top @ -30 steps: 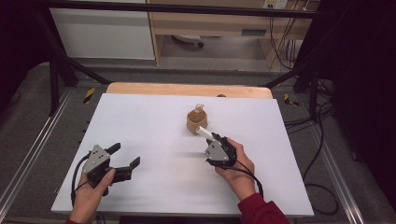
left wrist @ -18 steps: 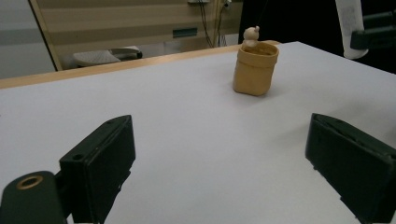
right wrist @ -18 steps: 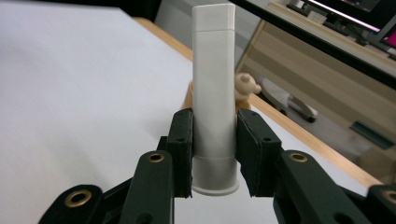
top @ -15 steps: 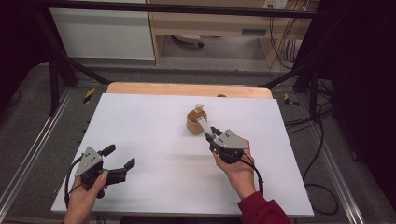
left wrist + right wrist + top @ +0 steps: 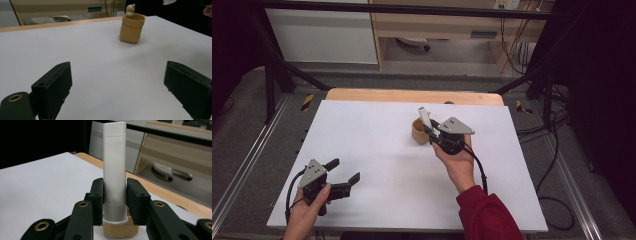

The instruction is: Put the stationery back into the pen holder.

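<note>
The white tube (image 5: 114,167) is being held upright between the two pads of the right gripper (image 5: 114,202), cap end down, directly above the tan cup (image 5: 120,228) — the jaws are pressing on its lower part from both sides. From above, the tube (image 5: 425,117) is leaning a little over the cup (image 5: 419,132), which is standing right of the middle of the white table (image 5: 377,145), toward its far edge. The job in hand looks like setting the tube into the cup.

To do it well, I would be keeping the tube straight over the mouth and lowering it slowly, so the broad cap clears the rim instead of catching it. The cup looks light and nothing is steadying it, so a sideways nudge could tip or slide it. I would let go only once the cap is resting inside.

The left gripper (image 5: 342,177) is sitting at the near left of the table in the other hand, jaws spread wide with nothing between them, well apart from the cup.

The right gripper view is giving the close detail — how the pads grip, how the cap lines up with the rim. The left gripper view is showing the cup (image 5: 131,28) from the side, upright, with a small rounded figure (image 5: 130,10) at its far rim.
</note>
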A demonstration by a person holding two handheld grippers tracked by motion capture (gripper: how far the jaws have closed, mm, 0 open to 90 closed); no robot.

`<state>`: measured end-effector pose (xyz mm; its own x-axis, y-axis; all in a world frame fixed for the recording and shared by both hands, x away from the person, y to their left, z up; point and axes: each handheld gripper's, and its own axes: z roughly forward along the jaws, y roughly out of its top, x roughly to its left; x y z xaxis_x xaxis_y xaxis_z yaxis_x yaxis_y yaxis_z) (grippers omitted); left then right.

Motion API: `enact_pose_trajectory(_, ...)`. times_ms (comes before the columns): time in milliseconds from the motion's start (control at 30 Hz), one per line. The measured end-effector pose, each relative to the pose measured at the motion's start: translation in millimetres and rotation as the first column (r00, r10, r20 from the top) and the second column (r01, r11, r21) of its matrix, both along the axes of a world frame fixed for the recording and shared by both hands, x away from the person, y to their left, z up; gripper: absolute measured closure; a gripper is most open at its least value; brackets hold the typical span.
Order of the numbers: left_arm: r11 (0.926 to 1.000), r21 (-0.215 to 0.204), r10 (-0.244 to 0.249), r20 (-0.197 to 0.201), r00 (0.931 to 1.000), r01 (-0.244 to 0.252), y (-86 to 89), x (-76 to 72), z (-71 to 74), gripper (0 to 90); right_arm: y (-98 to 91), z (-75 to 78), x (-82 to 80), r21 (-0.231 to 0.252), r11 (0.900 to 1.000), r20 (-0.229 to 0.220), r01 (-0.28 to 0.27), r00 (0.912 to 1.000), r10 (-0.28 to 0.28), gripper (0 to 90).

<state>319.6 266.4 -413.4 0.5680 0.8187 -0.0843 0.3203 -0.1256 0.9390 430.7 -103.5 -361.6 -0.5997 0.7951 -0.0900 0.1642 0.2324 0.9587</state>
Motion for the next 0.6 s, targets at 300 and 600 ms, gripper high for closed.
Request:
enact_pose_trajectory(300, 0.9996, 0.025, -0.010, -0.009, 0.9999, 0.010, -8.1, 1.7, -2.1, 8.4, 3.8, -0.3, 23.5, 0.058, 0.9965, -0.014, 0.061, 0.9981, -0.061, 67.7)
enact_pose_trajectory(600, 0.9992, 0.027, -0.030, -0.013, 0.9995, 0.031, -11.7, 0.5, -3.1, 8.4, 4.4, -7.5, 48.4, 0.110, 0.9904, -0.069, 0.084, 0.9947, -0.077, 67.7)
